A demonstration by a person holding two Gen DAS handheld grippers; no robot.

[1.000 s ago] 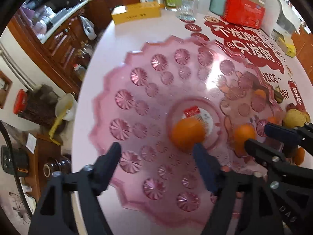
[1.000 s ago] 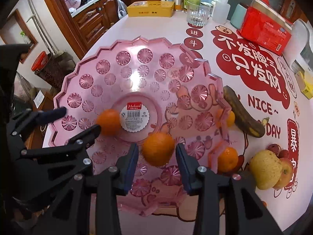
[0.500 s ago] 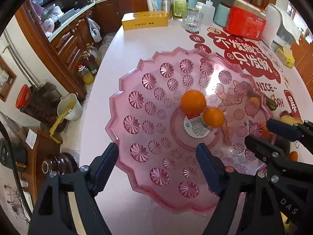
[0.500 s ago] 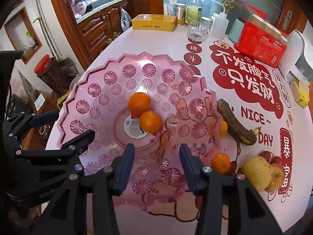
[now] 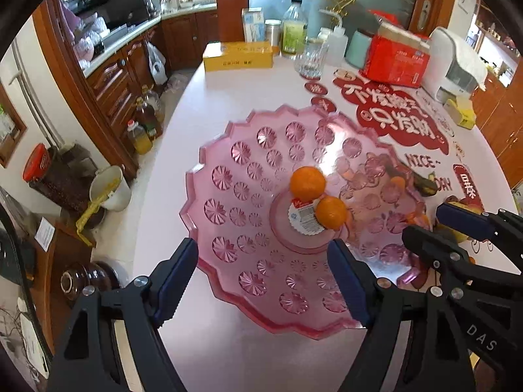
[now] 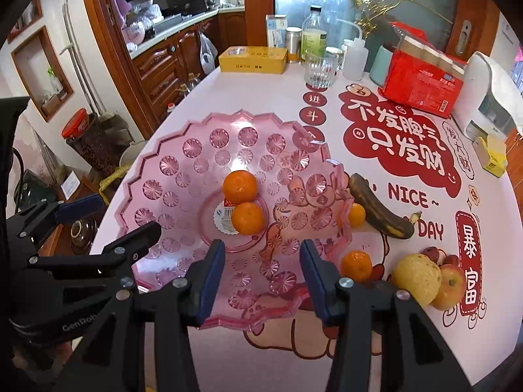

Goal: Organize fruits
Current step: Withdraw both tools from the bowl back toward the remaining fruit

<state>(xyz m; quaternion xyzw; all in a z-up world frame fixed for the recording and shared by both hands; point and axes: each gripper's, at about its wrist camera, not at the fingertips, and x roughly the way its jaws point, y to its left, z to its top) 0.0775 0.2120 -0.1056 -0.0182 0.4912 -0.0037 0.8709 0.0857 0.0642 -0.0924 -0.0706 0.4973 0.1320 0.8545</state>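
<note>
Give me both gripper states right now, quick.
Left gripper: open, holding nothing, above the pink bowl's near rim.
Right gripper: open, holding nothing.

White table (image 6: 261,352) had a pink bowl (image 6: 170,166), banana (image 6: 379,209), yellow box (image 6: 253,59), glass (image 6: 319,68) — plus red stickers (image 6: 395,137).

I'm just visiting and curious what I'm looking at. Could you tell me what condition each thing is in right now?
Left gripper: open, empty.
Right gripper: open, empty.
Pink scalloped plastic bowl: upright, holding two oranges.
Two oranges: touching, at the bowl's centre.
Browned banana: lying on the table.
Clear drinking glass: upright, looks empty.
</note>
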